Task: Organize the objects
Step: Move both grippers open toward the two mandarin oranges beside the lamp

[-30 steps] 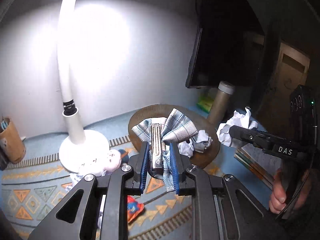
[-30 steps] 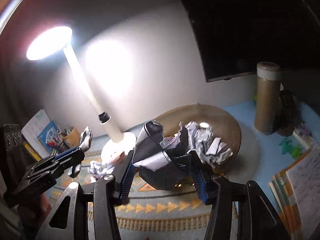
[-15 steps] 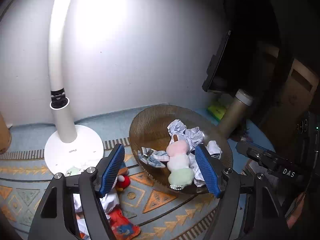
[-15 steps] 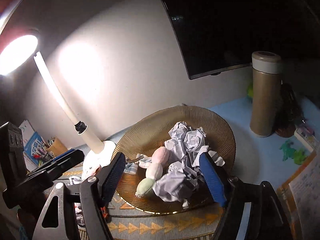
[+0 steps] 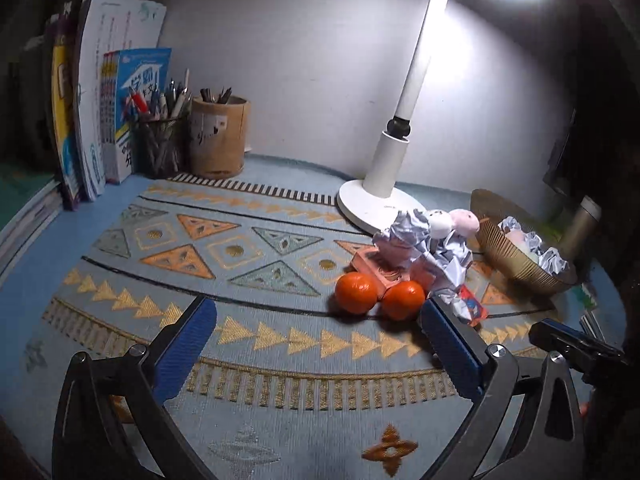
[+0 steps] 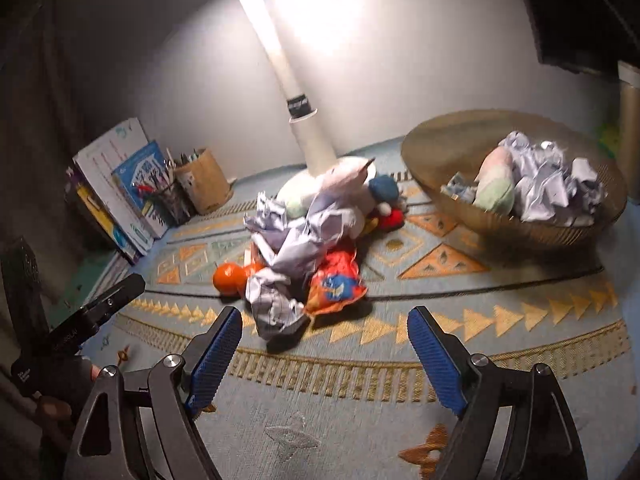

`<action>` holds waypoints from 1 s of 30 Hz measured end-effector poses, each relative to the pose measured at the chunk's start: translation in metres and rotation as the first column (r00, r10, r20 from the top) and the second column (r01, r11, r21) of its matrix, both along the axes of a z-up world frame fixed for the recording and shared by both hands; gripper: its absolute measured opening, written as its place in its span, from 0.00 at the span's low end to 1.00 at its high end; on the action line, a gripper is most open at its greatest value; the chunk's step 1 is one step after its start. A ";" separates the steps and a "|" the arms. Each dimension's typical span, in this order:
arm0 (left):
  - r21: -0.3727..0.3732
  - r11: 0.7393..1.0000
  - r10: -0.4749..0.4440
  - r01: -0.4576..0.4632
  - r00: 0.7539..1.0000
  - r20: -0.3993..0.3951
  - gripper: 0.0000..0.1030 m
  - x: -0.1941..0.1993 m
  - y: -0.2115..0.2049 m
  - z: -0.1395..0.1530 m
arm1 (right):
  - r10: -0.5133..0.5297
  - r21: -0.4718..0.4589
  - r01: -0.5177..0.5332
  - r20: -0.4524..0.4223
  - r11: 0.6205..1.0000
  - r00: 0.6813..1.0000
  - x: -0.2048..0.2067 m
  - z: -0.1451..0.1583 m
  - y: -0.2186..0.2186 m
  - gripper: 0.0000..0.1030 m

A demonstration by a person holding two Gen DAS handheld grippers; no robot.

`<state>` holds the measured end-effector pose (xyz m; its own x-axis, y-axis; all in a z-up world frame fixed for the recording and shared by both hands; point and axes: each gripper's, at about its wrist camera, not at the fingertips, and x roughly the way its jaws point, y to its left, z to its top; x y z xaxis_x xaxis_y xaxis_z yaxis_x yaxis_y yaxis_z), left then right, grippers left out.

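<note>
A pile of loose things lies on the patterned mat (image 5: 248, 264) by the lamp base: two oranges (image 5: 356, 293), crumpled paper (image 5: 404, 232), a pink box (image 5: 380, 268), plush toys (image 5: 464, 220) and a red snack packet (image 6: 336, 284). A brown ribbed bowl (image 6: 532, 228) at the right holds crumpled paper (image 6: 548, 184), a pastel plush (image 6: 494, 188) and a checked cloth (image 6: 456, 192). My left gripper (image 5: 316, 344) is open and empty, low over the mat in front of the oranges. My right gripper (image 6: 324, 344) is open and empty, in front of the pile's nearest paper ball (image 6: 272, 304).
A white desk lamp (image 5: 380, 196) stands behind the pile. Books (image 5: 108, 120), a mesh pen cup (image 5: 160, 144) and a brown pen holder (image 5: 218, 136) stand at the back left. A tan flask (image 5: 580, 228) stands behind the bowl.
Both grippers have let go of their loads over the bowl, opened, and pulled back and left to the pile on the mat. The bowl now sits off to the right.
</note>
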<state>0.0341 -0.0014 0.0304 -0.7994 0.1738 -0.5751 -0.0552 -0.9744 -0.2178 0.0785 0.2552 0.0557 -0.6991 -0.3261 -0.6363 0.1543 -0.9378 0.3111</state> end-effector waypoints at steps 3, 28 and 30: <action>0.016 1.000 0.025 -0.025 1.000 0.005 0.99 -0.004 -0.005 -0.020 | 0.004 0.067 -0.007 0.032 0.998 0.999 -0.007 -0.020 -0.013 0.81; 0.084 0.993 -0.094 0.081 0.982 0.162 0.98 -0.033 -0.008 -0.015 | 0.113 0.181 -0.114 0.018 0.977 0.993 -0.012 -0.009 -0.053 0.58; 0.109 0.986 -0.154 0.130 0.955 0.253 0.94 -0.056 -0.002 -0.011 | 0.130 0.146 -0.135 0.041 0.980 0.991 -0.026 -0.004 -0.059 0.57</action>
<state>-0.0223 -0.0030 0.0196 -0.5882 0.3353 -0.7360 -0.1219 -0.9364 -0.3292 0.0529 0.1958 0.0521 -0.6352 -0.3147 -0.7053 0.2727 -0.9458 0.1765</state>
